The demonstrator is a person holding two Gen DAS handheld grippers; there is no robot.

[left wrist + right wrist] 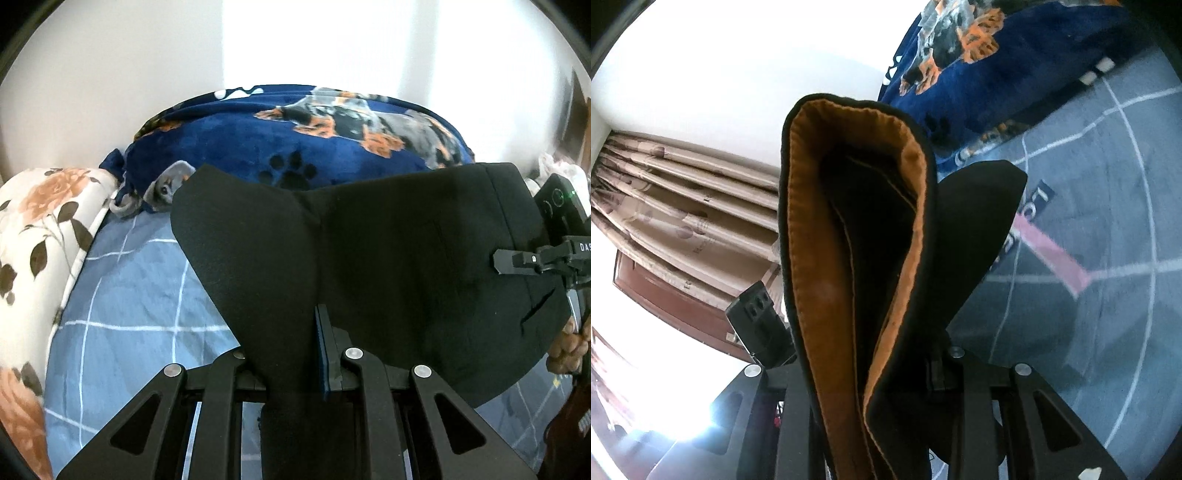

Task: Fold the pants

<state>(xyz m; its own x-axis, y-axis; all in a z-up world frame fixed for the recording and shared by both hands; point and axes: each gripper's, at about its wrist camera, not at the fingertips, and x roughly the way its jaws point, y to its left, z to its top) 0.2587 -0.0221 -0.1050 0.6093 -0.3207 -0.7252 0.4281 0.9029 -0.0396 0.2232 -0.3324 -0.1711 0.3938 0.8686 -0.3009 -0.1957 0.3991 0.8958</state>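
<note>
Hanging above the bed (122, 295), the black pants (388, 258) are held aloft by both tools. The left tool (291, 354) is clamped on a pinch of fabric, and the right tool (905, 373) is closed on the orange-lined waistband. Slipping is judged the main risk: a thin grip could release, so the pants would drop crooked near the blue blanket (295, 140) at the bed's far edge.

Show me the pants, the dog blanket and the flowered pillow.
pants (406, 258): left wrist view, on the flat black cloth.
dog blanket (236, 147): left wrist view, on its plain blue part.
flowered pillow (40, 236): left wrist view, on its white face.
</note>
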